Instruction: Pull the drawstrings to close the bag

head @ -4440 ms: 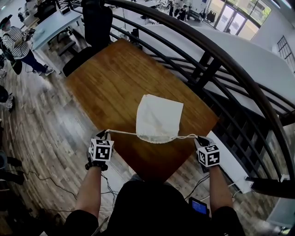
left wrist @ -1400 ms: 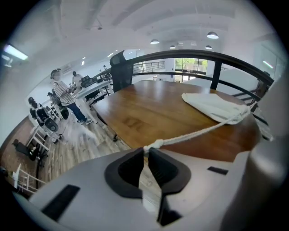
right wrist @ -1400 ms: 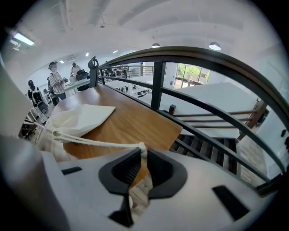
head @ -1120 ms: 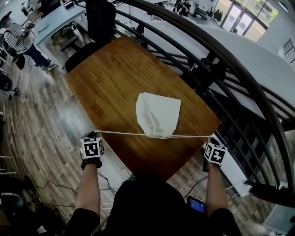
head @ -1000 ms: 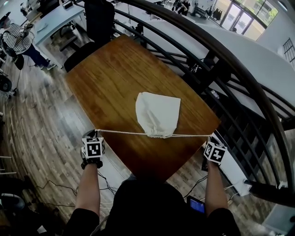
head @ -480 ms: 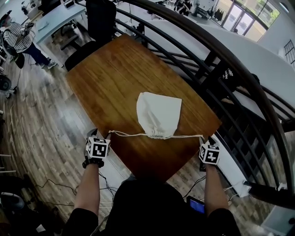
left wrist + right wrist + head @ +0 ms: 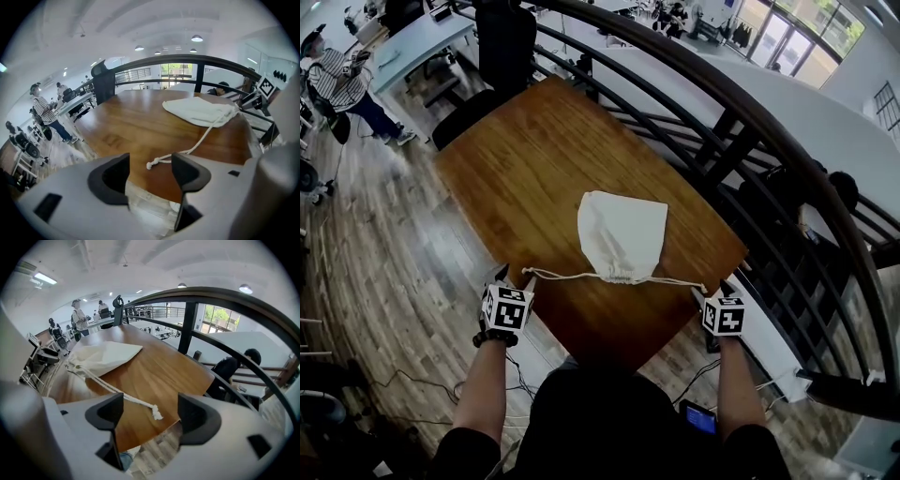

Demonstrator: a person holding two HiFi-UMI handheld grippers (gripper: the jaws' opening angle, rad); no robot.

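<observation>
While the white bag [image 7: 622, 234] is lying with its mouth gathered near the front edge of the wooden table [image 7: 516, 159], you are holding the left gripper [image 7: 150, 174] and right gripper [image 7: 151, 417] at either side of it. Both sets of jaws have just been opening and are now standing wide, with the left drawstring [image 7: 201, 138] and right drawstring [image 7: 101, 380] lying slack on the wood between them, gripped by neither

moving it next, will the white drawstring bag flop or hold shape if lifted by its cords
Probably floppy: the bag lies flat and creased like thin cloth. Likely light; it looks empty. The cords lie slack and limp.
</observation>
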